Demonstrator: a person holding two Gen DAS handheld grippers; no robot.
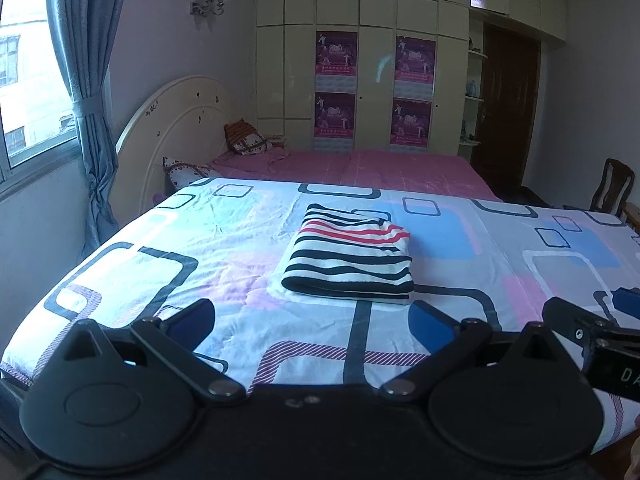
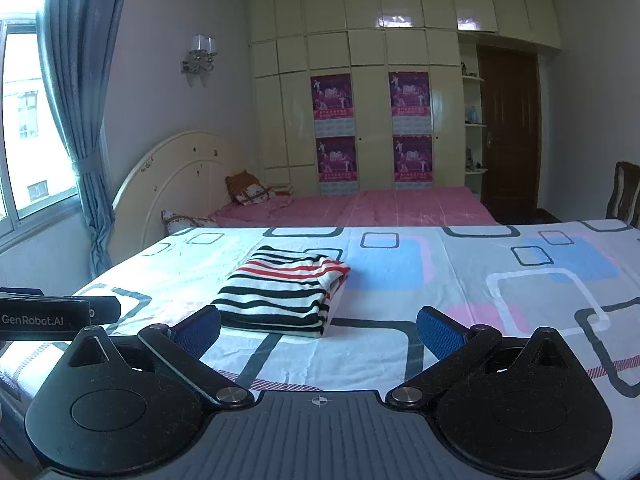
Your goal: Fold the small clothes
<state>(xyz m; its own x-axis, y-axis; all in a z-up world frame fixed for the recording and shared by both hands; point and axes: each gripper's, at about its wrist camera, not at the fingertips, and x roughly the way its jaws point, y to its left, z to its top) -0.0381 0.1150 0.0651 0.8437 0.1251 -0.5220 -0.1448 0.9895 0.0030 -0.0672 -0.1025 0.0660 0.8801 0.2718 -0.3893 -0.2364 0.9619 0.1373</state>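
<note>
A small striped garment (image 1: 352, 258), white with black and red bands, lies folded into a neat rectangle on the patterned sheet (image 1: 168, 240). In the right wrist view the same striped garment (image 2: 282, 292) sits left of centre. My left gripper (image 1: 316, 320) stands open just in front of it, nothing between its blue pads. My right gripper (image 2: 320, 330) is open too, close to the garment's near right corner and holding nothing. Each gripper shows at the edge of the other's view: the right gripper (image 1: 600, 328) and the left gripper (image 2: 60, 312).
A pink bed (image 1: 360, 168) with pillows (image 1: 248, 140) and a cream headboard lies beyond the sheet. Cream wardrobes (image 1: 360, 80) with posters line the back wall. A window with blue curtains (image 1: 88, 92) is on the left, a wooden chair (image 1: 612, 184) on the right.
</note>
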